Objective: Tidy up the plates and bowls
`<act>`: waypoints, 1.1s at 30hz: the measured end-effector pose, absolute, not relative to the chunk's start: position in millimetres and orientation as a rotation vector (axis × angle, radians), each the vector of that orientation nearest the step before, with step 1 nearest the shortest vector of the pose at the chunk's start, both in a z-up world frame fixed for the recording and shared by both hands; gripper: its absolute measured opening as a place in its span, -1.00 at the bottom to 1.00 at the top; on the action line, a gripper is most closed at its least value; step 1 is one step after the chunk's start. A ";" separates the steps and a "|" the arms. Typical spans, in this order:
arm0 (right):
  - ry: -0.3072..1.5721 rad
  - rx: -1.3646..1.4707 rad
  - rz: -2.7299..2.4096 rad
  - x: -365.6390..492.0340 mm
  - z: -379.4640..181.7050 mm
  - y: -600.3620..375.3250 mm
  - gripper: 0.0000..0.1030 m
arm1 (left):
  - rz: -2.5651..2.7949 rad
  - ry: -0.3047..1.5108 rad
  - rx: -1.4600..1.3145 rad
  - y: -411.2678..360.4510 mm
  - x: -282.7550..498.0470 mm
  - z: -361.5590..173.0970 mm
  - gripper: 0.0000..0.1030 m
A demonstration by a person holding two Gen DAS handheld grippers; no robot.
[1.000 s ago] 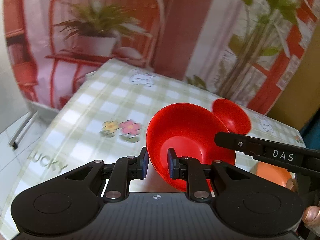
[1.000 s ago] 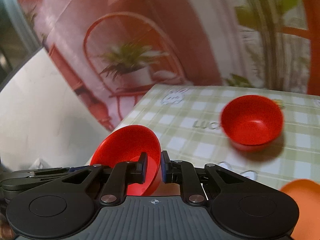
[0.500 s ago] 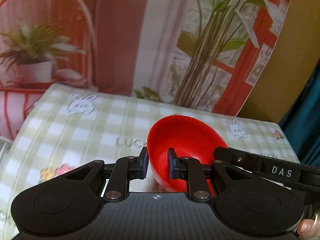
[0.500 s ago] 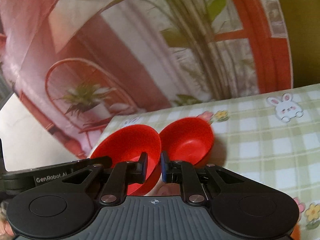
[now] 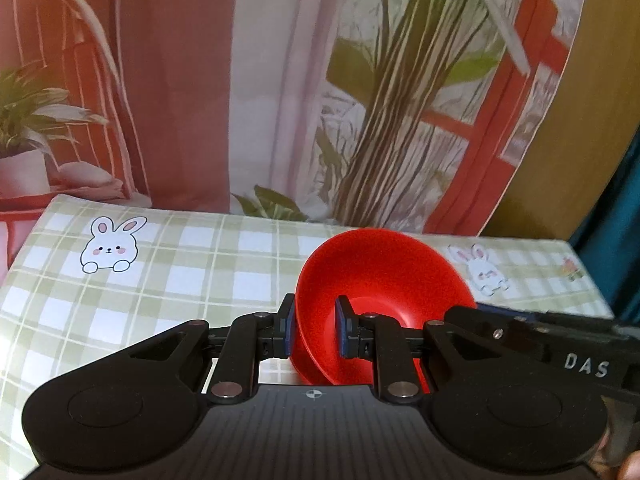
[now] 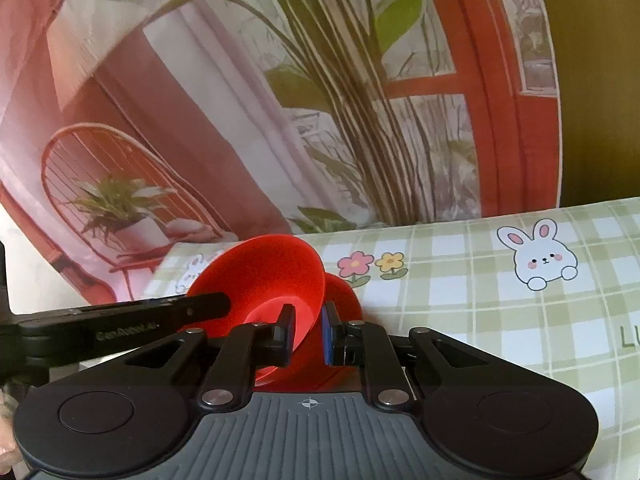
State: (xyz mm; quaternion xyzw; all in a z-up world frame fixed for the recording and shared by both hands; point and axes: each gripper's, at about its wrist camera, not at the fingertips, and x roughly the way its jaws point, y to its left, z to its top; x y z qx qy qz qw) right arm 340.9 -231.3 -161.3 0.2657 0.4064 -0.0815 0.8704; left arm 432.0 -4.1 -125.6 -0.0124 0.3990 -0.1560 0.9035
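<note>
Ahead of your tool runs the counter (image 5: 208, 280), covered in a green-and-white checked cloth printed with cartoon rabbits and small flowers. In the left wrist view one rabbit print (image 5: 110, 246) sits far to the left of the tool and another (image 5: 480, 270) to the right. In the right wrist view a second red bowl (image 6: 344, 296) appears to sit on the cloth just beyond the tool's tips, mostly hidden; whether it touches the cloth you cannot tell.

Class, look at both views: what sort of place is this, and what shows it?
Probably a staged home dining corner: a table with a bunny-print checked tablecloth, a printed backdrop of plants and chairs, and a red bowl.
</note>
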 end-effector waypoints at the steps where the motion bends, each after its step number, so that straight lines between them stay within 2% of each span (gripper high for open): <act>1: 0.855 0.555 -0.173 342.3 -163.5 -232.0 -0.72 | -0.322 0.827 -0.017 -4.9 433.2 -127.8 -0.59; 33: 0.943 0.532 -0.200 351.9 -186.4 -235.8 -0.72 | -0.305 0.847 0.055 -9.6 444.6 -149.5 -0.55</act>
